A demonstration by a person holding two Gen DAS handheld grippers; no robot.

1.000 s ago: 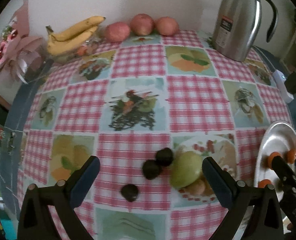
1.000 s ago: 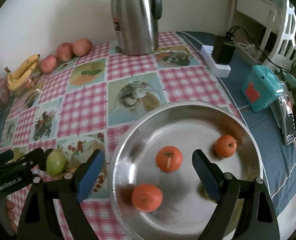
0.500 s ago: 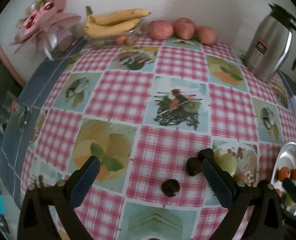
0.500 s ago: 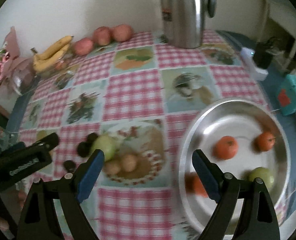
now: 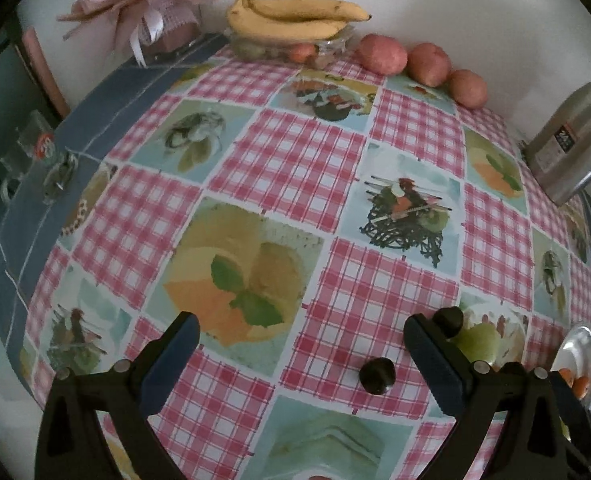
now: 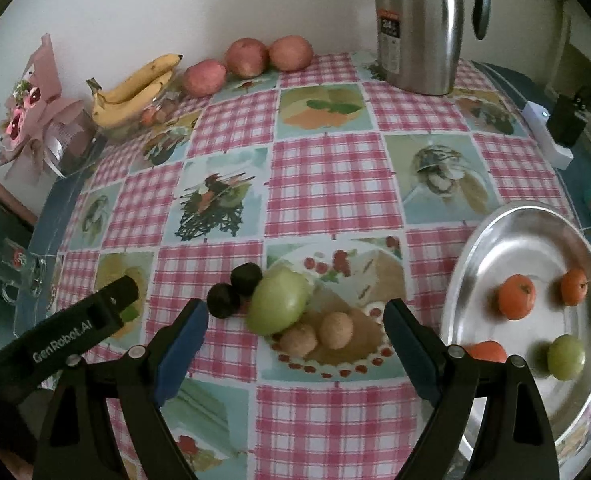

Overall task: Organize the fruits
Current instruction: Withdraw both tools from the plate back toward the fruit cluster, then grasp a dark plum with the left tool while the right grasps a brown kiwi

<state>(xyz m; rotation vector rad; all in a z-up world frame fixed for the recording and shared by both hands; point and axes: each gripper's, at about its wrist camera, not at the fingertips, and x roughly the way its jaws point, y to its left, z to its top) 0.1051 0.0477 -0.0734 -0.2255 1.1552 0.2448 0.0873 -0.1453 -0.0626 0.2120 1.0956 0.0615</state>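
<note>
Both the left gripper [image 5: 301, 346] and right gripper [image 6: 295, 330] were found wide open, nothing held; a green fruit [image 6: 278, 305] was observed on the tablecloth [image 6: 327, 184].

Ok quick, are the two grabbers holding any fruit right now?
Left gripper: open, holding nothing; a dark fruit lies loose between its jaws.
Right gripper: open, holding nothing; it hovers over the green fruit.
</note>
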